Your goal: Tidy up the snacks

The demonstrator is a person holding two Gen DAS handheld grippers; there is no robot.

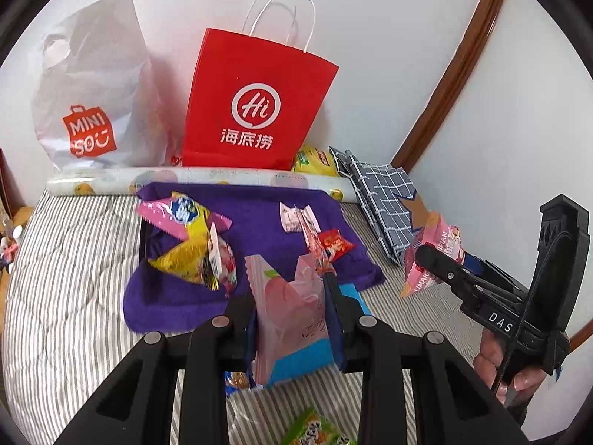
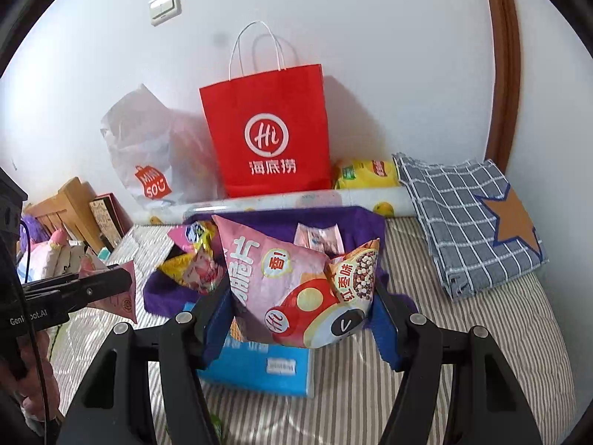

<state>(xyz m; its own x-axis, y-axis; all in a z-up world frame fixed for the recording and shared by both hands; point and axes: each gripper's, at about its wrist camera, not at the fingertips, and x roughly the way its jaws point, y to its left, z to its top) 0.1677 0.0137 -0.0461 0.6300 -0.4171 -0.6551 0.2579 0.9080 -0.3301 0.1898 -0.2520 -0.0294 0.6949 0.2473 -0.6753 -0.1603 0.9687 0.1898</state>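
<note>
both tongs are loaded, up over the striped bed. the left tongs are pinched nearly closed on a flat pale pink packet, held upright above the purple towel. it looks light, crinkly and slick, so a grip on the sealed edge should hold best. the right tongs stand about half open, clamped across a puffy pink snack bag with a smaller brown-printed pouch against it. that bag looks air-filled and easy to crush, so gentle pressure near a seam seems wise.
</note>
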